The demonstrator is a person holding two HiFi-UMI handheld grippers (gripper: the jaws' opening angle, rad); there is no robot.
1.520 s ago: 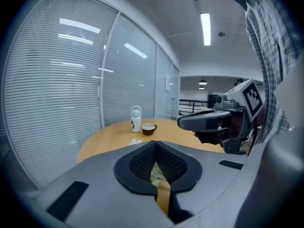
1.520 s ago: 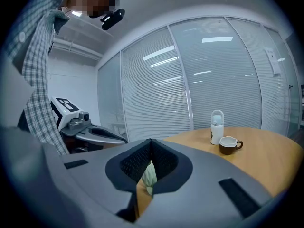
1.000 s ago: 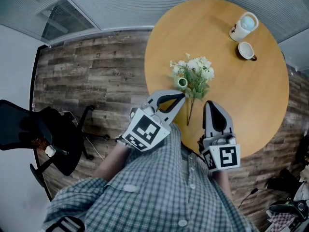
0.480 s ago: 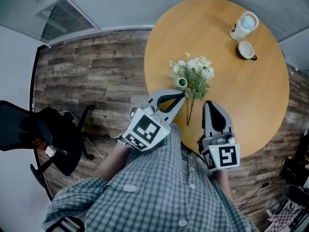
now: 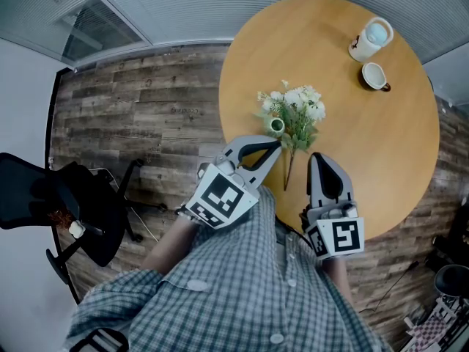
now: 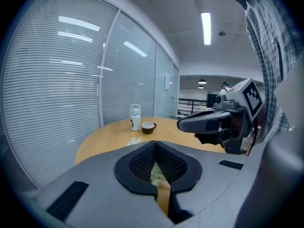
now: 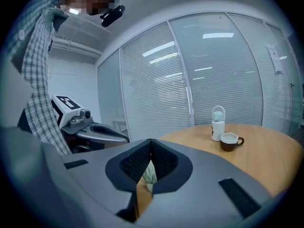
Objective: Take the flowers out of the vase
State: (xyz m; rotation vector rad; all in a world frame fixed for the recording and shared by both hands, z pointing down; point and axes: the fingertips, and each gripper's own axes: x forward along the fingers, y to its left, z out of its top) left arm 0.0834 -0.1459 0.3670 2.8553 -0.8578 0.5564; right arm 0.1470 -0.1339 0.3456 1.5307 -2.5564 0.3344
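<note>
No movement since the earlier frames: both claws sit still, flowers not gripped.
Centre frame, the left gripper (image 5: 275, 146) has its jaws closed on nothing, tip just below a small pale ring (image 5: 276, 125), probably the vase mouth, hard to tell from above. The flowers (image 5: 299, 111) sit right beside it, upper centre on the round table (image 5: 388, 160), stem running down between the two grippers. The right gripper (image 5: 318, 157) is lower right of the stem, jaws also closed, empty. The bottle (image 5: 370, 38) and cup (image 5: 374, 77) are upper right, well apart.
</note>
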